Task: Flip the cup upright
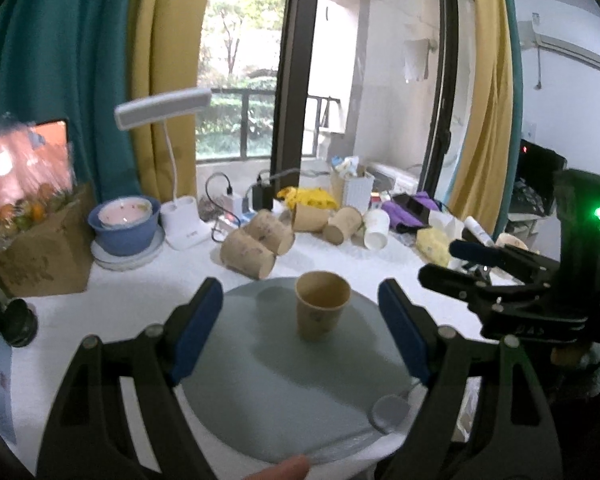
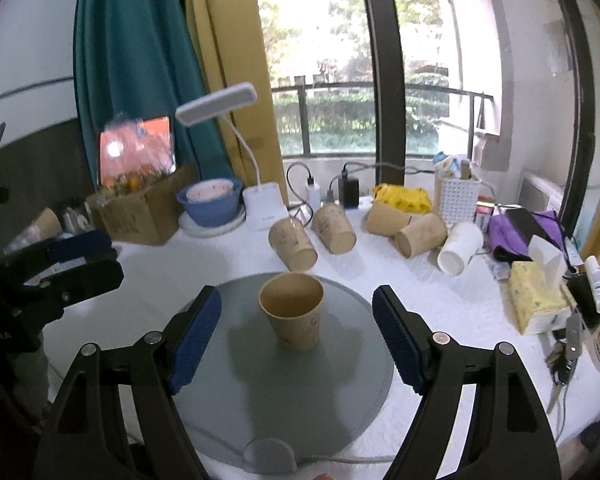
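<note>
While cup (image 2: pixel 294 314) stands upright mid-mat (image 2: pixel 332 400) | both hand-held grippers (image 1: pixel 300 332) (image 2: pixel 296 330) wide, untouching | mat edges bare.

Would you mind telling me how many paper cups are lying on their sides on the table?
5: four brown cups in a row behind the round mat, and a white cup at their right end. Others may be hidden.
</note>
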{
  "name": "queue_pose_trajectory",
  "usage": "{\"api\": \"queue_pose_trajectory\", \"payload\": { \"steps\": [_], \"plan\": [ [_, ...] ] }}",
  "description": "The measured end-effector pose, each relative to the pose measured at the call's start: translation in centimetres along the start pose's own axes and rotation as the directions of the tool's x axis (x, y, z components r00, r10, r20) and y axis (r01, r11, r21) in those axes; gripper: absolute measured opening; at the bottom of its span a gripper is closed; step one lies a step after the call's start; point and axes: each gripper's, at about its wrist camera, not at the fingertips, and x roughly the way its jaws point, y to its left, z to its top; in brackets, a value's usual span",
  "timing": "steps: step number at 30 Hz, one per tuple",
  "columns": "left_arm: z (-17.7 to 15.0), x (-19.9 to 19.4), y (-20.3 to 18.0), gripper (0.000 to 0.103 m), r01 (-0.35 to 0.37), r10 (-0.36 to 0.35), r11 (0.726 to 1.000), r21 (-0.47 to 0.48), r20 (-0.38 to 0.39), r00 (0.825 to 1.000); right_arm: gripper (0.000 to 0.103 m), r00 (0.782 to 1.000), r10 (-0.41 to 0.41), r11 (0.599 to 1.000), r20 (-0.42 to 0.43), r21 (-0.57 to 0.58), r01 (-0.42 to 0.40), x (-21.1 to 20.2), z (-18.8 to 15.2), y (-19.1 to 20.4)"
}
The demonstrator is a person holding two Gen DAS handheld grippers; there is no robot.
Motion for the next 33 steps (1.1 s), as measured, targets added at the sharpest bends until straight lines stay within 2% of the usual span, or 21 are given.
{"api": "queue_pose_trajectory", "payload": {
  "steps": [8,16,22,33],
  "plan": [
    [0.8,-3.6,-1.1,0.081,-0.070,0.070,0.998,0.005,0.096,0.993,0.081,0.997,-0.020,1.000,0.071,-0.016,0.021,-4.0,1.1,1.0],
    [1.3,-6.1,-2.0,0.081,-0.108,0.102,0.994,0.025,0.176,0.979,0.081,0.991,-0.050,0.997,0.125,-0.044,0.056,-6.6,1.9,1.8],
    [1.7,-7.3,-2.0,0.081,-0.110,0.103,0.994,0.019,0.220,0.970,0.081,0.986,-0.071,0.995,0.151,-0.054,0.080,-8.0,2.4,1.9],
    [1.8,-7.7,-2.1,0.081,-0.118,0.113,0.993,0.005,0.236,0.965,0.081,0.985,-0.079,0.995,0.156,-0.055,0.089,-8.5,2.5,1.6]
  ]
}}
